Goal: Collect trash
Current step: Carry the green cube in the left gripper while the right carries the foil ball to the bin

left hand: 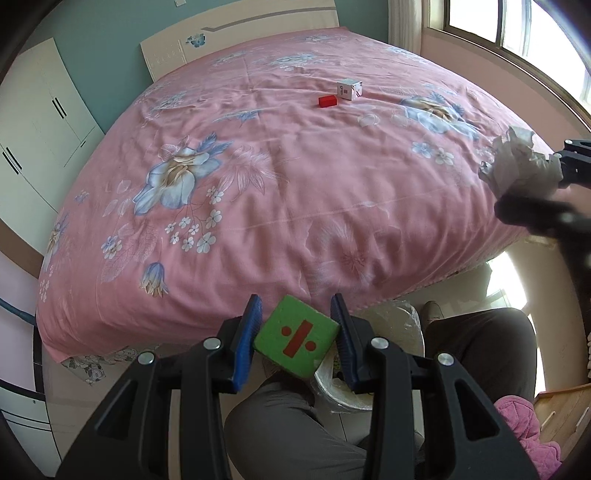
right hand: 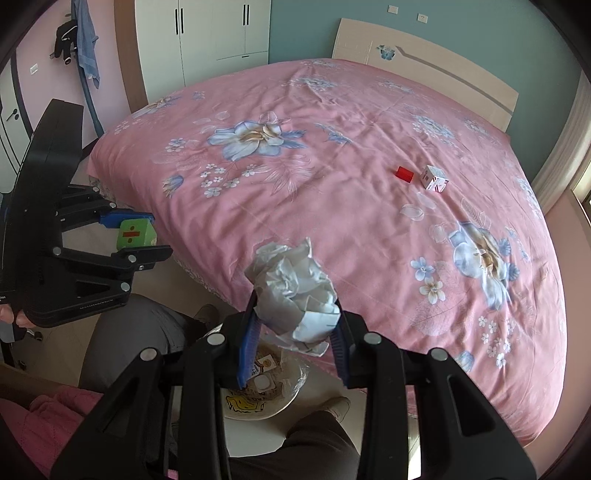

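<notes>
Left wrist view: my left gripper [left hand: 297,341] pinches a green block [left hand: 296,341] marked with a red division sign, its blue-padded fingers [left hand: 248,343] pressed against the block's two sides. The block hangs just off the near edge of the bed [left hand: 277,206], above a plastic-lined trash bin [left hand: 399,354] that sits on the floor beside my grey-trousered knee. Far up the pink floral bedspread lie a small red block [left hand: 327,100] and a white carton [left hand: 349,89], just beside each other but apart. At the right edge of the frame my right gripper [left hand: 554,184] comes in blurred, with a wad of crumpled white tissue [left hand: 517,164] at its tip. White wardrobes [left hand: 40,122] stand against the wall on the left, and a window [left hand: 517,33] lets in daylight at the upper right.

Right wrist view: my right gripper [right hand: 295,328] clamps the crumpled tissue [right hand: 295,291] between its fingers [right hand: 248,343], the wad bulging up well above them. Directly beneath, the trash bin [right hand: 291,395] shows its open mouth, with a yellow-printed wrapper and a few small packets lying inside. My left gripper [right hand: 136,236] appears at the left, seen side-on, holding the green block [right hand: 135,233] off the bed's corner. The red block [right hand: 404,173] and the white carton [right hand: 434,178] rest on the bedspread toward the right, near the headboard [right hand: 424,59] end. The wardrobes [right hand: 207,33] and some clothes on a wall hook [right hand: 77,37] fill the background.
</notes>
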`<move>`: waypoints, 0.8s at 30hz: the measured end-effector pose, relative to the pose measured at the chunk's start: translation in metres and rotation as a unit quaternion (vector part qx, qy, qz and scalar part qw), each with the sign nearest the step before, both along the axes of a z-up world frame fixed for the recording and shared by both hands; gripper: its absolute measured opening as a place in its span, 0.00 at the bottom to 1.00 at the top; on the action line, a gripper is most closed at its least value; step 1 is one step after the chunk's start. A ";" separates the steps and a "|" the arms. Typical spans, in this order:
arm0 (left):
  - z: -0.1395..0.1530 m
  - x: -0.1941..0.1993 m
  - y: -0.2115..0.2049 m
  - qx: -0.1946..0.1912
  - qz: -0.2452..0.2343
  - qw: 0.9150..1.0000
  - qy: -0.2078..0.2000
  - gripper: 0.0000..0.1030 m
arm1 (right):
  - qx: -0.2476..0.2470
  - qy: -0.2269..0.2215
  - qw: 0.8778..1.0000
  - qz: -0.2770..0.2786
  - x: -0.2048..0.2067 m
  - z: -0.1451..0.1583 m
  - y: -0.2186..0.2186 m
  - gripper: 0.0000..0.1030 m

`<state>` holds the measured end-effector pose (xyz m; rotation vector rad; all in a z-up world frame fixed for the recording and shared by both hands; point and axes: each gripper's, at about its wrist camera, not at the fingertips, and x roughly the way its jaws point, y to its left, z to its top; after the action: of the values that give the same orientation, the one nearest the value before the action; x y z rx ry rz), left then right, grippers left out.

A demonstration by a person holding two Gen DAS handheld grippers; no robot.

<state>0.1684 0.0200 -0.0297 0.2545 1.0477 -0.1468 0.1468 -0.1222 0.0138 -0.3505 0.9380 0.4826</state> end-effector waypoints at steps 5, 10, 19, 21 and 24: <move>-0.034 -0.004 -0.004 -0.003 -0.004 0.999 0.032 0.40 | -0.004 0.043 0.999 0.003 0.000 -0.044 0.003 0.35; -0.072 -0.006 -0.007 -0.001 -0.006 0.998 0.066 0.40 | -0.006 0.089 0.996 0.002 -0.001 -0.092 0.004 0.35; -0.137 -0.006 -0.008 -0.002 0.002 0.992 0.126 0.40 | -0.009 0.164 0.986 0.010 -0.012 -0.172 0.010 0.35; -0.151 -0.006 -0.009 -0.001 0.003 0.990 0.140 0.40 | -0.010 0.181 0.983 0.011 -0.016 -0.190 0.010 0.35; -0.175 -0.006 -0.009 -0.003 0.007 0.986 0.165 0.40 | -0.009 0.208 0.978 0.007 -0.018 -0.216 0.009 0.35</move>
<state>0.1623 0.0105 -0.2047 0.2214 1.3772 -0.1832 0.1284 -0.1127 -0.2022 -0.2757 1.3462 0.5722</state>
